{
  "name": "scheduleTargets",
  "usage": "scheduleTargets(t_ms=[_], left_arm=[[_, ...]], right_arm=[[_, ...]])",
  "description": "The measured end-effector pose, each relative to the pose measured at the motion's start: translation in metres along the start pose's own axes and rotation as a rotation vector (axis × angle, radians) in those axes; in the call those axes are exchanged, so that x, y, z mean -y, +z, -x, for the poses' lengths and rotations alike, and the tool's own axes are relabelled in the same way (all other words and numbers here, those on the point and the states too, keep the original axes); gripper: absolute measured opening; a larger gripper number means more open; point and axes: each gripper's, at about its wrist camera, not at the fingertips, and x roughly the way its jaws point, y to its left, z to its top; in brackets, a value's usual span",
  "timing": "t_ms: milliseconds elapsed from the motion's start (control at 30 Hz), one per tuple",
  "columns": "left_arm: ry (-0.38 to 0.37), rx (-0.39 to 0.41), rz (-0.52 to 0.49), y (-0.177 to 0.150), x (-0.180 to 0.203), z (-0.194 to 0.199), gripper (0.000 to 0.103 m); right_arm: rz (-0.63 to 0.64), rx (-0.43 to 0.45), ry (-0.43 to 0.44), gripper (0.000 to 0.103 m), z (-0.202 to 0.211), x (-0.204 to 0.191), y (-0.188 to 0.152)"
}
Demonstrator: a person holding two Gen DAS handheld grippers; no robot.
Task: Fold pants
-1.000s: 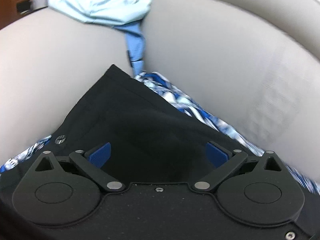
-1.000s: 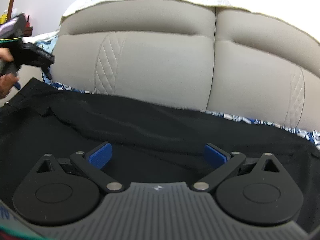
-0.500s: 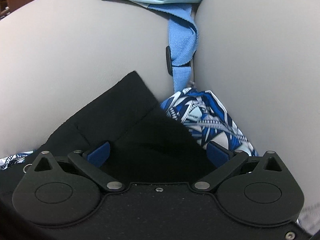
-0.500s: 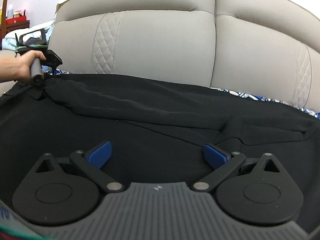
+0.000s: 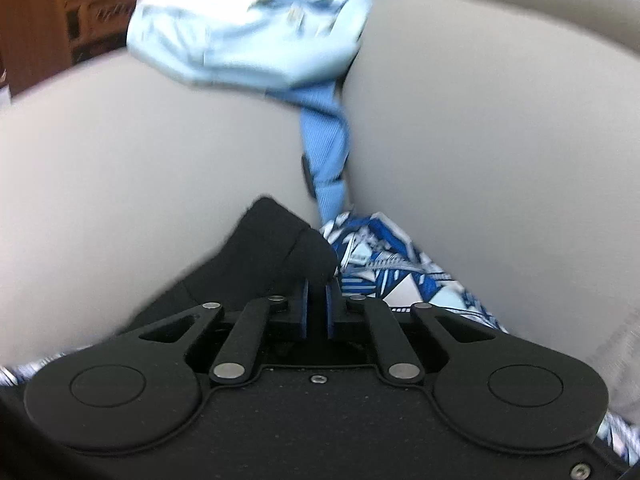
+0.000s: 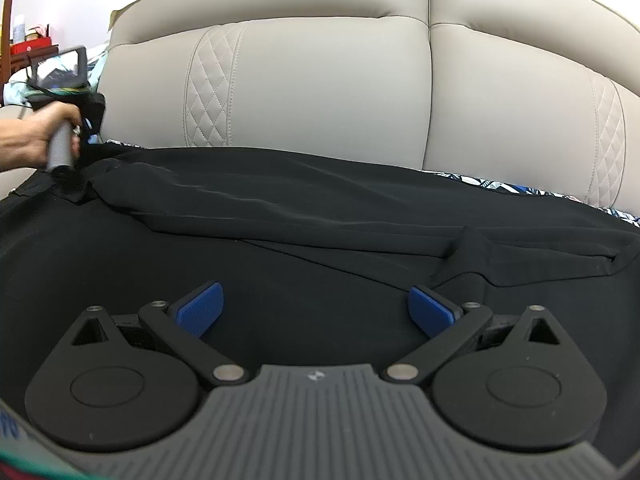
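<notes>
The pants (image 6: pixel 320 216) lie long, left to right, across the sofa (image 6: pixel 320 80). The left gripper (image 5: pixel 316 304) pinches their corner at the far left. The right gripper (image 6: pixel 316 308), fingers wide, hangs over the lower middle, holding nothing.

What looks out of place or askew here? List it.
On the black pants, one layer lies creased and skewed, with a bunched flap near the right end. A light blue garment is draped over the sofa, its strap caught in the cushion gap.
</notes>
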Motion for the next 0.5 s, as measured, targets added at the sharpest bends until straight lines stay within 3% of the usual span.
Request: scheduleTargets(t_ms=[133, 300, 400, 500], left_arm=[[-0.108, 0.044, 0.009, 0.009, -0.031, 0.048, 0.007], [-0.252, 0.124, 0.061, -0.021, -0.1, 0.115, 0.004], [-0.314, 0.132, 0.078, -0.046, -0.141, 0.142, 0.004], [-0.353, 0.164, 0.058, -0.068, -0.169, 0.157, 0.004]], right_arm=[[0.001, 0.002, -0.011, 0.103, 0.002, -0.002, -0.001], [-0.022, 0.041, -0.013, 0.103, 0.013, -0.002, -0.002], [-0.083, 0.073, 0.051, 0.1, 0.029, -0.003, 0.0], [-0.24, 0.044, 0.149, 0.095, 0.04, -0.008, 0.009]])
